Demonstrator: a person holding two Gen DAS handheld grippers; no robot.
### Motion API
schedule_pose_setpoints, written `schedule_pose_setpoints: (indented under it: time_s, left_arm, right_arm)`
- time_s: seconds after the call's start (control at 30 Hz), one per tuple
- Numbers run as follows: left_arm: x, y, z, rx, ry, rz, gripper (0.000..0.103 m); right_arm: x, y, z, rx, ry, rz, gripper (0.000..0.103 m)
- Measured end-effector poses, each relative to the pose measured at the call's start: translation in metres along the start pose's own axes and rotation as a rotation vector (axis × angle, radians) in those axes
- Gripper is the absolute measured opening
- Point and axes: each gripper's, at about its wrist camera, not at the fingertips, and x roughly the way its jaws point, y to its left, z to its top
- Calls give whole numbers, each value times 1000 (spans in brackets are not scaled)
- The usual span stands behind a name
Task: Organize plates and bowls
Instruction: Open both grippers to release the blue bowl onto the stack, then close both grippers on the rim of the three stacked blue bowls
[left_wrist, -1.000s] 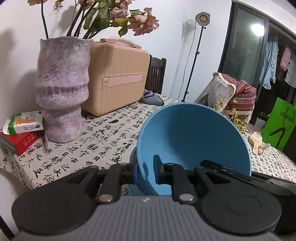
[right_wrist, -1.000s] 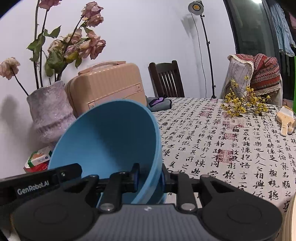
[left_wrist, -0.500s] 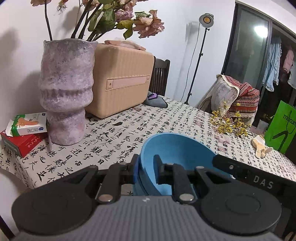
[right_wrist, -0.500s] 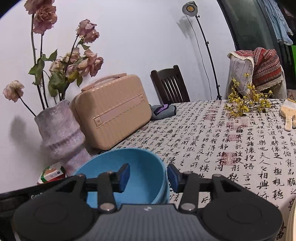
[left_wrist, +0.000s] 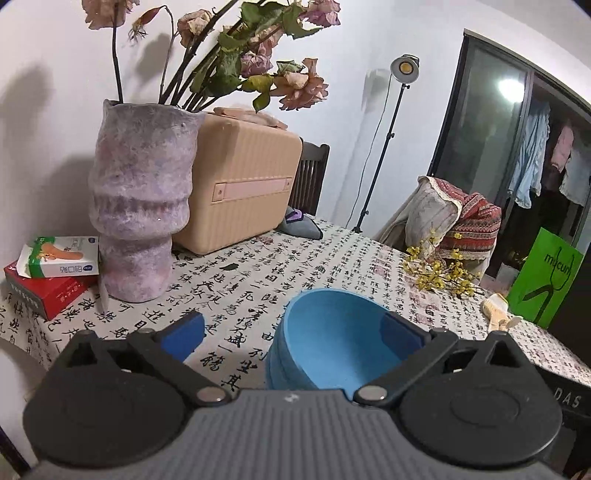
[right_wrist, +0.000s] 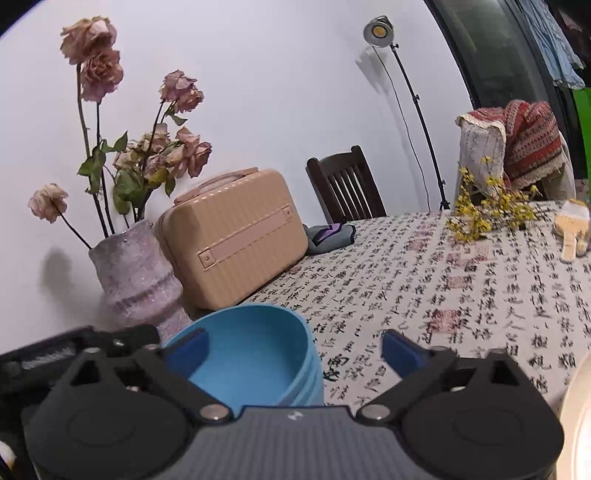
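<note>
Blue bowl (left_wrist: 332, 347) btwn opening hand-held grippers, seemingly untouched.

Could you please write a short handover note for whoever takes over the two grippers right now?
Left gripper: jaws opening, pads off the bowl rim, nothing gripped.
Right gripper: jaws opening as well, nothing gripped.
Blue bowl: upright on the patterned tablecloth, between both grippers; its outer wall shows stepped edges, so it seems nested on other blue bowls.
A pale plate edge shows at the right of the right wrist view.
Done: bowl set down and released.
Left: draw both grippers clear, then probably deal with that plate; no other dishes are visible.
</note>
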Motion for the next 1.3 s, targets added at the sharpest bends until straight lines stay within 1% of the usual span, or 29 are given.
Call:
schedule_pose_setpoints:
  time_s: [0.17,0.4,0.6,0.8,0.97,1.2,1.3]
  left_arm:
    - [-10,8,2,-23,-3,-15,103]
    - [-6,21,4,-46,42,-33,103]
    - [7,24,10,-39,92,-64,103]
    - [28,29,20,-15,159,-92,103]
    - [50,35,26,7,226,-103,103]
    - [83,39,21,0,357,-148,103]
    - [95,39,17,-12,410,-167,103]
  right_arm:
    - [-8,-14,-8,68,48,6,103]
    - [-12,-17,-9,107,65,3,103]
    - [-10,-14,-7,116,92,-5,103]
    - [-1,-10,-4,112,124,-42,103]
    - [11,-12,-2,152,159,-66,103]
    - [42,-16,-6,262,273,-81,103]
    - [54,-16,-8,300,316,-75,103]
